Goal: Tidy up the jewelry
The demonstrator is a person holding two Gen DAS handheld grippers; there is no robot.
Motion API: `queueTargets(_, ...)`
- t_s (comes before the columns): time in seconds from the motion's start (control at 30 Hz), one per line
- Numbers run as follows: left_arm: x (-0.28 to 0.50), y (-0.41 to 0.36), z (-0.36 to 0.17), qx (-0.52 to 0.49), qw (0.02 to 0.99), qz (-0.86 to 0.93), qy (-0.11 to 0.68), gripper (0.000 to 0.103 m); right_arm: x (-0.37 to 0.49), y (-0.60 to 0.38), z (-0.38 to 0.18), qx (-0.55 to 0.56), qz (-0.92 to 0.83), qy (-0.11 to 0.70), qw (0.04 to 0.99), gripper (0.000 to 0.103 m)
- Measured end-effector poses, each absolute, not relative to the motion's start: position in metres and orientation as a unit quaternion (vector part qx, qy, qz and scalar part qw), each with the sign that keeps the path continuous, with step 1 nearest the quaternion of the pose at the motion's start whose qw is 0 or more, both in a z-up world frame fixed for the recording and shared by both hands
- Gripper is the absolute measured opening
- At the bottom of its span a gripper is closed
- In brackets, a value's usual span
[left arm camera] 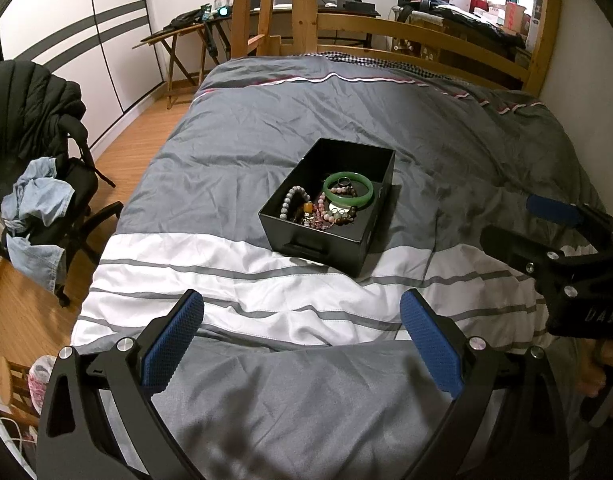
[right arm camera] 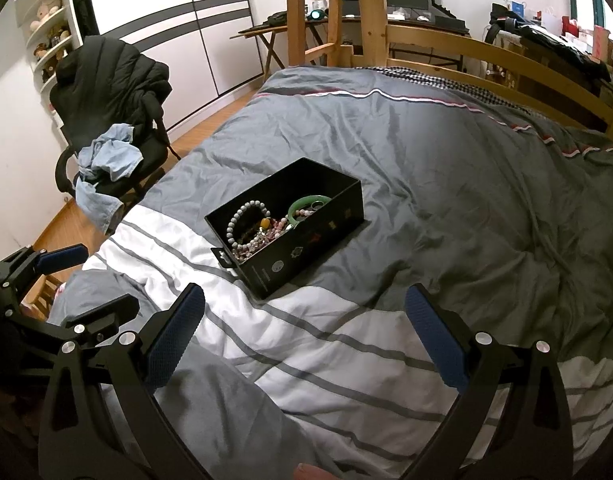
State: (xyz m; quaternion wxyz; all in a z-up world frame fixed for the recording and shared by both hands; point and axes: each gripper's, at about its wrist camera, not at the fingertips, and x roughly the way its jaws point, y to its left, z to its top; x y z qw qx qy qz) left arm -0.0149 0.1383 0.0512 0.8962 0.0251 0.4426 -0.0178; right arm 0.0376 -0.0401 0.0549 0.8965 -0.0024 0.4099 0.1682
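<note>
A black open box (left arm camera: 290, 236) (right arm camera: 306, 256) sits on the grey and white striped bedcover. Inside lie a green bangle (left arm camera: 348, 189) (right arm camera: 302, 205), a grey bead bracelet (left arm camera: 291, 200) (right arm camera: 242, 216) and a tangle of pink and brown beaded bracelets (left arm camera: 330, 216) (right arm camera: 262, 236). My left gripper (left arm camera: 302, 340) hovers open in front of the box, nothing between its blue pads. My right gripper (right arm camera: 304, 340) is also open and empty, to the box's near right. Each gripper shows in the other's view: the right gripper (left arm camera: 546, 224), the left gripper (right arm camera: 78, 280).
The bed (left arm camera: 346, 112) has a wooden headboard (left arm camera: 426, 36) at the far end. A black office chair (right arm camera: 106, 120) with a dark jacket and blue cloth stands on the wooden floor to the left. Desks with clutter line the far wall.
</note>
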Motion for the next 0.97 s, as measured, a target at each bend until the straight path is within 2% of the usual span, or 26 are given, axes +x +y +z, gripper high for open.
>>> queueTargets(0.97, -0.015, 0.1372, 0.0478, 0.015, 0.893, -0.019, 0.449, 0.097, 0.0356, -0.0403, 0.0471, 0.001, 0.165, 0.412, 0.896, 0.099)
